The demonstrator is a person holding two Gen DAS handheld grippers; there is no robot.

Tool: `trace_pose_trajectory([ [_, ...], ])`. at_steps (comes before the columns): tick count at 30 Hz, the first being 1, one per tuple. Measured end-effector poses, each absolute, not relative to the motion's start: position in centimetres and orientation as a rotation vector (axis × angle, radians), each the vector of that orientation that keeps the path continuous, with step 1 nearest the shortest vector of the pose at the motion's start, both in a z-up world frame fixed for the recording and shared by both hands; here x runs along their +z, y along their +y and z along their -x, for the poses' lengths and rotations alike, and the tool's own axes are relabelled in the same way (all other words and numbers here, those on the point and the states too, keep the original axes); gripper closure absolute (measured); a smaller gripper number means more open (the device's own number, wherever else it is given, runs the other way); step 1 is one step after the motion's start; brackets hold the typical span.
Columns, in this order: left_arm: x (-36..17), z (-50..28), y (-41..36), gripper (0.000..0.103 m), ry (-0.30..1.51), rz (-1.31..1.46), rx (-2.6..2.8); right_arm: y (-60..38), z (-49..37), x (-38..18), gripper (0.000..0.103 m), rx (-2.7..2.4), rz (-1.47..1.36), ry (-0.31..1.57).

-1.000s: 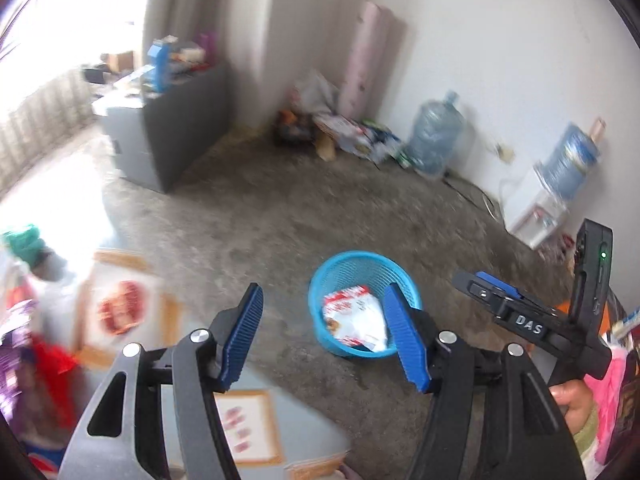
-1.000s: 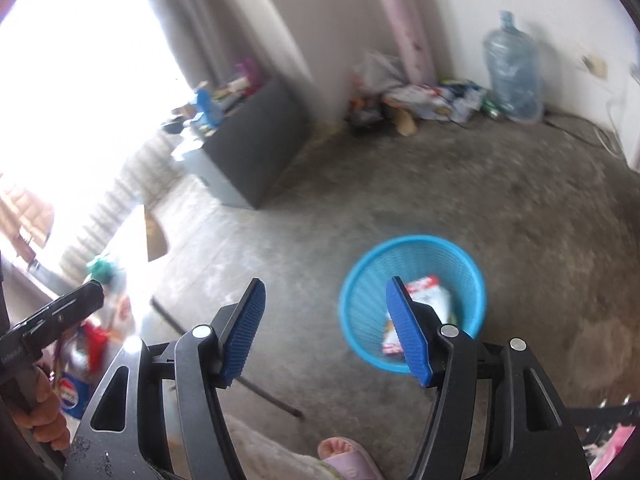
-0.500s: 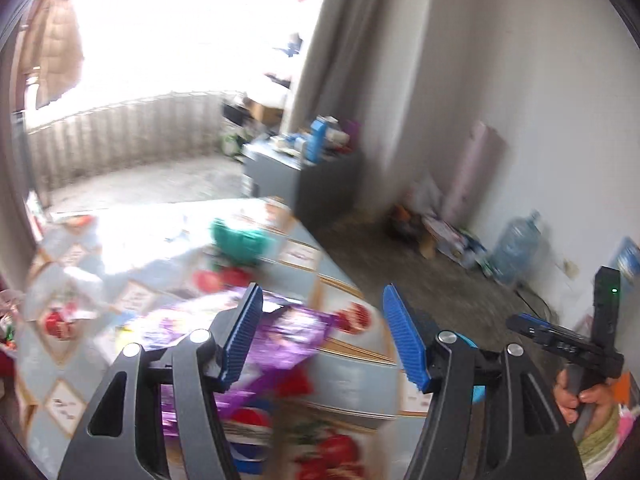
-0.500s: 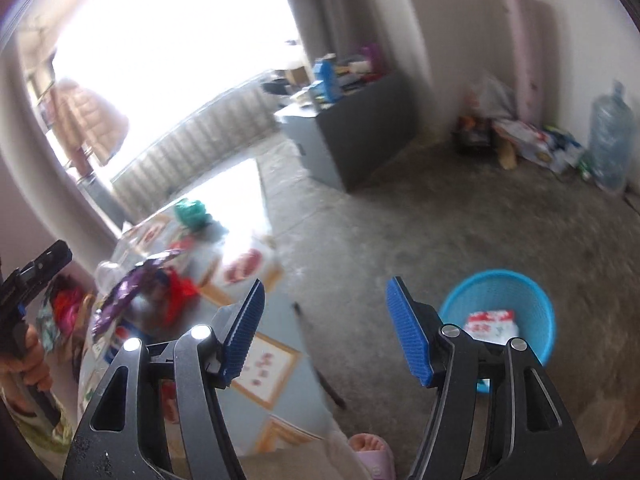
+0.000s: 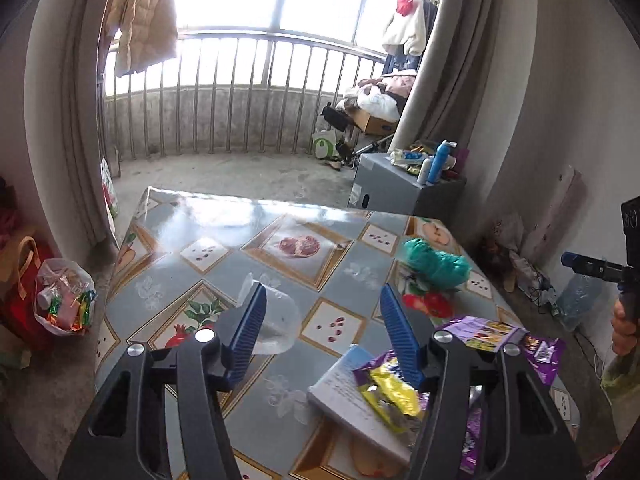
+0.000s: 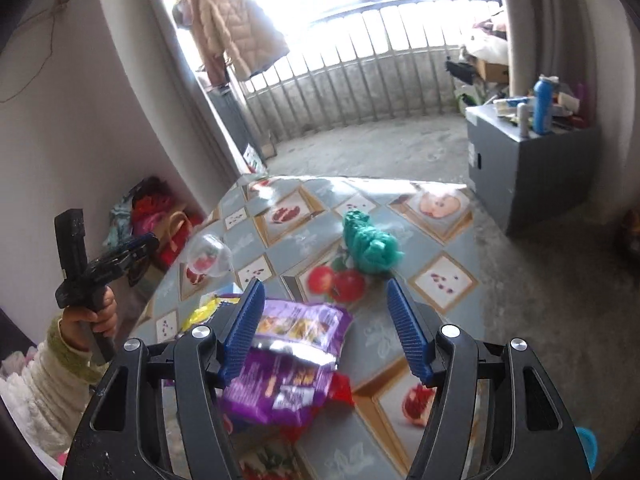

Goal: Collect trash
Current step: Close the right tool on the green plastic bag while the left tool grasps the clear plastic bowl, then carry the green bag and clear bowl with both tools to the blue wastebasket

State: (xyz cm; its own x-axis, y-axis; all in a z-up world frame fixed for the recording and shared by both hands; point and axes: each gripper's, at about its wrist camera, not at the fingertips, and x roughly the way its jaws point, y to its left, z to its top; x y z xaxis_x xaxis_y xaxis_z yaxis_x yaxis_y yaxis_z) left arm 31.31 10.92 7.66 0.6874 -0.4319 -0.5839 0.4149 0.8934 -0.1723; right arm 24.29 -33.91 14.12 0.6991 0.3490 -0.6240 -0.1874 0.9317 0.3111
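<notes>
Purple wrapper (image 6: 288,364) below open right tool (image 6: 324,328), against its left pad

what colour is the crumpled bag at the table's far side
Green crumpled bag, clearest in the right wrist view.

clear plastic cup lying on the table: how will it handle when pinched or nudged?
The clear plastic cup lies on its side, so a nudge would probably roll it. Its walls look thin and see-through, so it is likely very light and may buckle under a firm pinch. The glossy tablecloth suggests it could also skid.
</notes>
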Motion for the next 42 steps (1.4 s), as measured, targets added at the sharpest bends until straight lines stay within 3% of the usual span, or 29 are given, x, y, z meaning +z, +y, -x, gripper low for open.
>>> trace_pose_trajectory([
  [5, 3.5, -35.9, 10.9, 0.060, 0.789, 0.025, -0.464, -32.2, -31.5, 11.7, 0.042, 0.335, -0.147, 0.832],
  [7, 2.3, -37.1, 10.9, 0.070, 0.824, 0.040, -0.464, -31.4, -34.4, 10.6, 0.042, 0.340, -0.122, 0.869],
  [13, 0.8, -38.4, 9.8, 0.094, 0.845, 0.067, -0.499, -30.6, -39.5, 6.3, 0.042, 0.324, -0.038, 0.976],
  [15, 0.7, -38.4, 9.4, 0.097, 0.842, 0.056, -0.504, -30.6, -40.5, 5.0, 0.046, 0.316, -0.027, 1.008],
  [18, 0.6, -38.5, 9.2, 0.098, 0.836, 0.050, -0.508, -30.5, -40.9, 4.2, 0.059, 0.321, -0.018, 1.030],
  [30, 2.6, -37.2, 9.6, 0.098, 0.776, 0.042, -0.503, -30.4, -39.8, 5.8, 0.063, 0.322, -0.023, 0.982],
  [42, 9.0, -29.3, 8.3, 0.098, 0.646, 0.007, -0.578, -31.5, -31.5, 13.0, 0.063, 0.271, -0.061, 0.836],
])
